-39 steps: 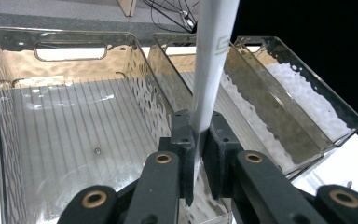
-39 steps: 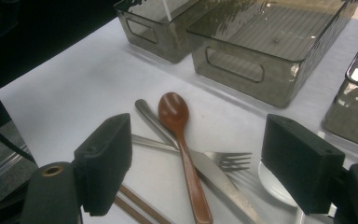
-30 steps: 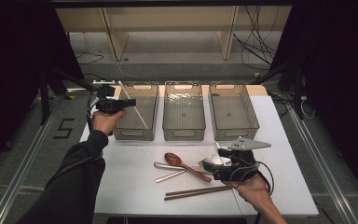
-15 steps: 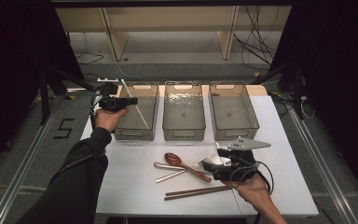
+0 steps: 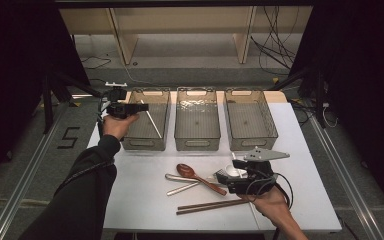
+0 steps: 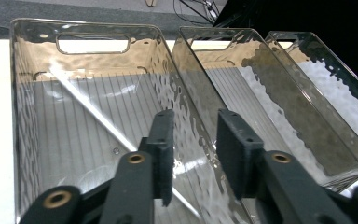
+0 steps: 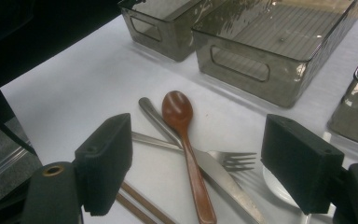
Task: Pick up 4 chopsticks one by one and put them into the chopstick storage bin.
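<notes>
fingers of the left gripper stand a narrow gap apart with nothing between them; they have just been opening. that gripper hangs over the near left corner of the left bin, and in the left gripper view a thin pale stick lies slantwise on that bin's ribbed floor. the middle bin and the right bin sit just beside it in a row on the white table.

fingers of the right gripper are spread wide and grip nothing. that gripper rests low near the table's front right, pointing at a heap of cutlery. there a brown wooden spoon lies across a metal fork and a metal handle, touching both. a pair of brown chopsticks lies just in front of the heap, and a white spoon sits by the right finger.
</notes>
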`<state>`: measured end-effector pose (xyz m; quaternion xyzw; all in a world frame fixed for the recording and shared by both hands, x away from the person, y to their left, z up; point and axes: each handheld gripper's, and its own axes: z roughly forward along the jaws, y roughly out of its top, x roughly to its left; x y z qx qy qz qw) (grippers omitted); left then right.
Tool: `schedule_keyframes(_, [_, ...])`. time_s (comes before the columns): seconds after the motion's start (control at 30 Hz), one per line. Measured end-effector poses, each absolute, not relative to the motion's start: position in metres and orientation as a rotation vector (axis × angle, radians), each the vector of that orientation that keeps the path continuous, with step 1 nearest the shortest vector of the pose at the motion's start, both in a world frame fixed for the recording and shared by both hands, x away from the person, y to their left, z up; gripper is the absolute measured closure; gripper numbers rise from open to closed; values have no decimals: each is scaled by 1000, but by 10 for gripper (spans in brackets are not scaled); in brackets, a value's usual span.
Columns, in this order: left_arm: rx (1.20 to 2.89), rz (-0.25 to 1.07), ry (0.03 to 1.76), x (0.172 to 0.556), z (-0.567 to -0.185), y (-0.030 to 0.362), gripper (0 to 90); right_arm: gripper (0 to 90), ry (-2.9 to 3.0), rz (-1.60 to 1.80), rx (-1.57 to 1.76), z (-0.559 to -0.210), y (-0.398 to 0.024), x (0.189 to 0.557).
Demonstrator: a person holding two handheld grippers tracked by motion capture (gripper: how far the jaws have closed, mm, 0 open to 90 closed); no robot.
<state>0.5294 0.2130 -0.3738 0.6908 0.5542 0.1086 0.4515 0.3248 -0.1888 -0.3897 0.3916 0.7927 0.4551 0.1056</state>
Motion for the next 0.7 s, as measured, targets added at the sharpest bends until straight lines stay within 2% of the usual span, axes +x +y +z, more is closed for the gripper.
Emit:
schedule_keyframes(0.2, [1689,262,1340,521,-365,213,460,257,2330,1341,1156,-390,-189,325])
schedule_keyframes(0.33, [1682,277,1277,508,-353,213,382,257,2331,1333,1165,-390,-190,325])
schedule_keyframes(0.7, [1680,253,1138,460,-338,219,263,255,2338,1289,1222,-392,-193,328])
